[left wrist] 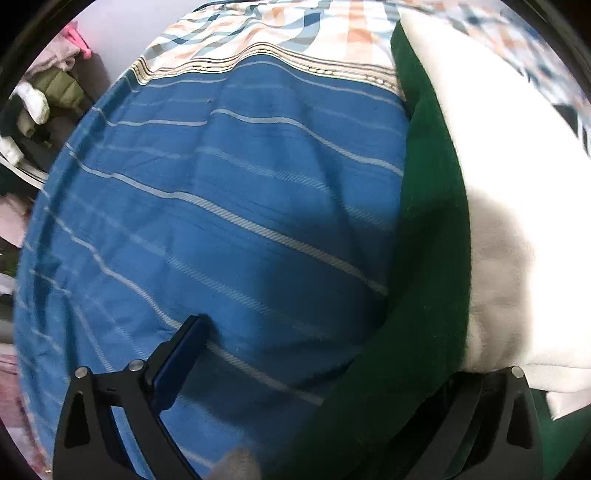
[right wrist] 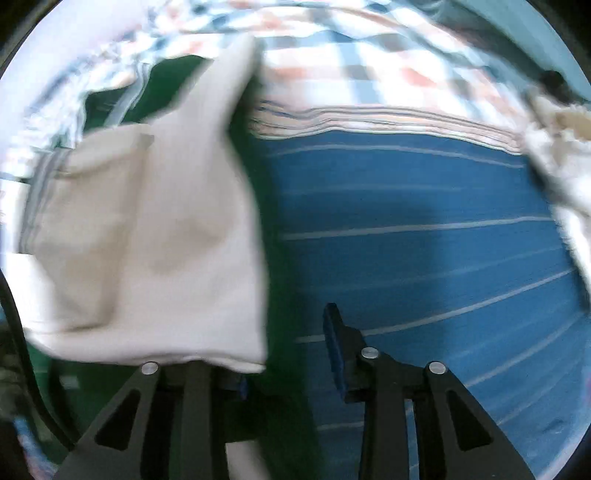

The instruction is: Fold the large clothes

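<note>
- Green-and-white garment [left wrist: 436,229] lies on your blue striped bedsheet [left wrist: 229,206], along the right side of your left wrist view and the left side of your right wrist view [right wrist: 155,229].
- Your left gripper [left wrist: 325,354] has its jaws spread wide; the left finger [left wrist: 181,354] hangs over bare sheet, while the right finger is buried under the green fabric and white fleece, so the garment sits between the jaws without being pinched.
- Your right gripper [right wrist: 288,343] is also parted; its right finger [right wrist: 334,347] shows over the sheet, and its left finger is hidden beneath the white panel's lower edge.
- A plaid quilt [left wrist: 288,33] with orange, blue and white checks lies beyond the sheet, its striped border touching the garment's far end.
- Only your left view shows the pile of clothes [left wrist: 48,96] off the bed's left edge: olive, pink and white pieces heaped together; you cannot tell what holds them.
- Only your right view shows a cream fluffy item [right wrist: 561,147] at the right edge of the sheet, well apart from the garment, and a small dark object [right wrist: 552,79] just above it.
- Your right view is blurred, so the white panel's seams are unclear.
</note>
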